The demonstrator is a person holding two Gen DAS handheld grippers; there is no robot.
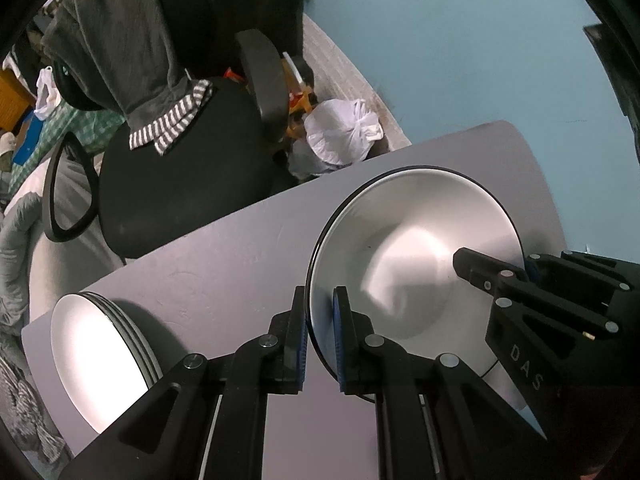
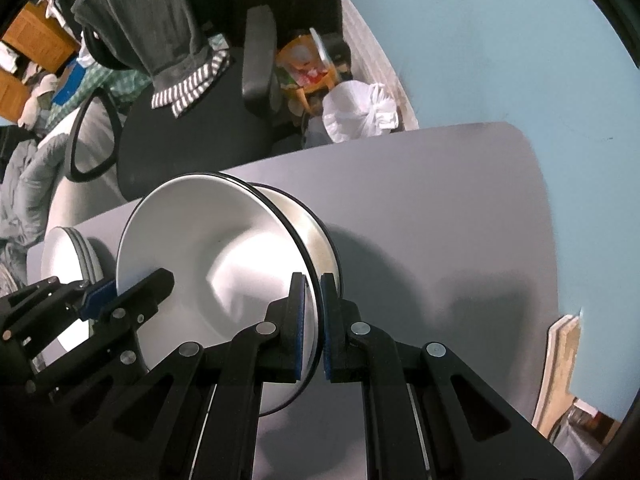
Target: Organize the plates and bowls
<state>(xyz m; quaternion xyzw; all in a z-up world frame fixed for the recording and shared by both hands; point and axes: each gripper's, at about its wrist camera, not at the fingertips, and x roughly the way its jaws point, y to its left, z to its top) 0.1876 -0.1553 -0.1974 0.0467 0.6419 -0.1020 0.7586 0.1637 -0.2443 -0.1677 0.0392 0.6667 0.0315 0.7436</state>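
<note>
A white bowl with a thin black rim [image 1: 416, 248] [image 2: 208, 240] is held by both grippers over the grey table [image 1: 224, 264]. My left gripper [image 1: 320, 332] is shut on its left rim. My right gripper [image 2: 316, 320] is shut on its right rim and also shows at the right of the left wrist view [image 1: 492, 268]. A second bowl [image 2: 316, 236] sits right behind the held one on the table. A stack of white plates [image 1: 100, 356] [image 2: 66, 248] lies at the table's left end.
A black office chair [image 1: 180, 184] draped with a grey striped cloth [image 1: 120, 52] stands beyond the table's far edge. A white plastic bag [image 1: 340, 132] lies on the floor by the blue wall [image 1: 460, 52]. Bedding and clutter lie at the left.
</note>
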